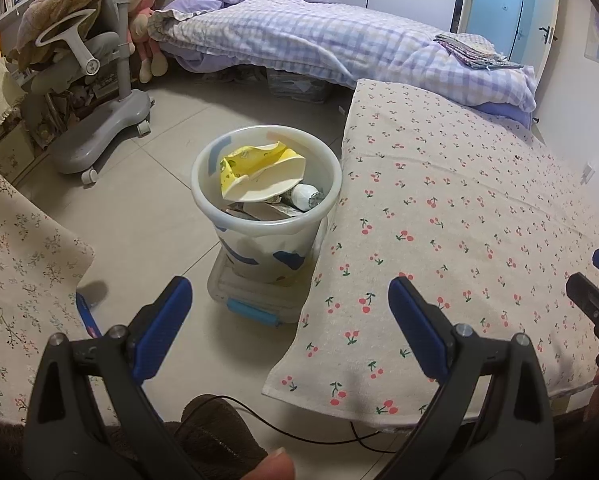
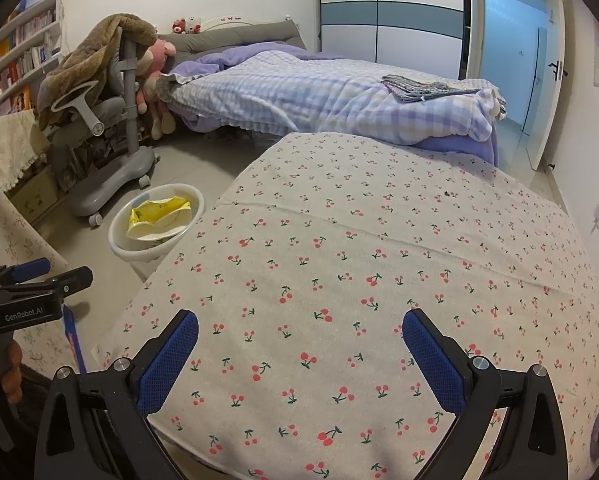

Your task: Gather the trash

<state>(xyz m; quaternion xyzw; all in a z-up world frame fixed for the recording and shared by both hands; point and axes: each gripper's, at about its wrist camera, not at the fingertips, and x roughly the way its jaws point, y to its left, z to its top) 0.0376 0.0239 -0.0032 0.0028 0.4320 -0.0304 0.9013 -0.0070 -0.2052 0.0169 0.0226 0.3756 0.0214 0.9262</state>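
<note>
A white plastic trash bin (image 1: 327, 184) stands on the floor beside the cherry-print table (image 1: 459, 216). It holds a crumpled yellow wrapper (image 1: 255, 168), a small white bottle (image 1: 305, 197) and paper scraps. My left gripper (image 1: 289, 300) is open and empty, above the floor just in front of the bin. My right gripper (image 2: 299, 332) is open and empty over the cherry-print tablecloth (image 2: 379, 260). The bin (image 2: 119, 248) with the yellow wrapper (image 2: 155, 216) shows at the left of the right wrist view. The left gripper (image 2: 35, 276) shows there at the far left edge.
The bin sits on a clear storage box with a blue latch (image 1: 251, 312). A grey wheeled chair (image 1: 99, 120) draped with a brown blanket stands at the back left. A bed with a purple checked duvet (image 1: 319, 40) lies behind. A floral-cloth surface (image 1: 15, 280) is at left.
</note>
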